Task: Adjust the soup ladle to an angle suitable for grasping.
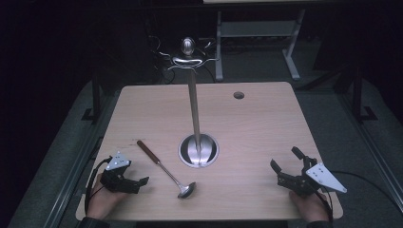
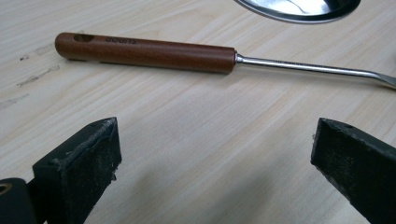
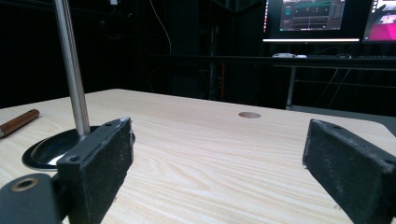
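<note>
Wood-handled ladle (image 1: 164, 168) lies flat on counter (image 1: 256, 123), lower left of centre in high view, bowl toward the bottom edge, handle up-left. Left gripper (image 1: 138, 182) low at lower left, jaws wide, empty, just beside ladle, not touching. Right gripper (image 1: 284, 160) lower right, jaws wide, empty, well apart. Steel stand (image 1: 194, 111) upright on round base, mid-counter. Light wood counter, dark room, monitors (image 3: 327, 18) upper right in right gripper view.
</note>
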Demonstrator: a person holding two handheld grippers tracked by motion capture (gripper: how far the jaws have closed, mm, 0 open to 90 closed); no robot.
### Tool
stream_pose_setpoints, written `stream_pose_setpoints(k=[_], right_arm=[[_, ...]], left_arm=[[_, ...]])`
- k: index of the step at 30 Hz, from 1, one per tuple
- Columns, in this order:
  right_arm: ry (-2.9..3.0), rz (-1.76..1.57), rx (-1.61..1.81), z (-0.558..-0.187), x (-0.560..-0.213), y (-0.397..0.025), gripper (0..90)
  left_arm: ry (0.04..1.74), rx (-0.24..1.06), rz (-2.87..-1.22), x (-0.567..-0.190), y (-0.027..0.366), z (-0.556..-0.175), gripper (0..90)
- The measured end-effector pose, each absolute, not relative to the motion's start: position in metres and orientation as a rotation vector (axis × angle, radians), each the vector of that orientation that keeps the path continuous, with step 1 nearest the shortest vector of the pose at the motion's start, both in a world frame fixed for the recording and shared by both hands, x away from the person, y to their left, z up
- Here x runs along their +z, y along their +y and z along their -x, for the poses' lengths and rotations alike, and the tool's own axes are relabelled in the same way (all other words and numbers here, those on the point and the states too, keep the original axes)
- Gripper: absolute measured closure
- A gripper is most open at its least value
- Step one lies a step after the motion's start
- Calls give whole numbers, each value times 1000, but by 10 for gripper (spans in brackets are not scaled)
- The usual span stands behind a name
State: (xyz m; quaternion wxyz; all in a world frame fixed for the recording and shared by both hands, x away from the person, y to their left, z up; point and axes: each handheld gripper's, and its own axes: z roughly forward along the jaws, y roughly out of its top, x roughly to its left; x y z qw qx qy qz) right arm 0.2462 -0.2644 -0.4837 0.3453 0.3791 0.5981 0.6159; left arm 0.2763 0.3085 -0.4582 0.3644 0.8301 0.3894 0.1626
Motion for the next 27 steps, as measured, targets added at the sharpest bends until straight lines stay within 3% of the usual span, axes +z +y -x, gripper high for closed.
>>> stream_pose_setpoints(k=[9,11,18,27], right_arm=[[1555,-983,1600,-246,-484,-264,80],[1554,-984,1600,-246,-484,-264,79],[1555,-981,1598,-246,-484,-264,79],[1555,-981,1598,-246,-484,-264,79]], left_arm=[[1041,453,-2124,-451,307,-280,77],[1072,493,-2104,-449,305,-282,167],[1090,525,-2096,-441,304,-290,342],[1143,457,-2074,-434,307,-304,563]])
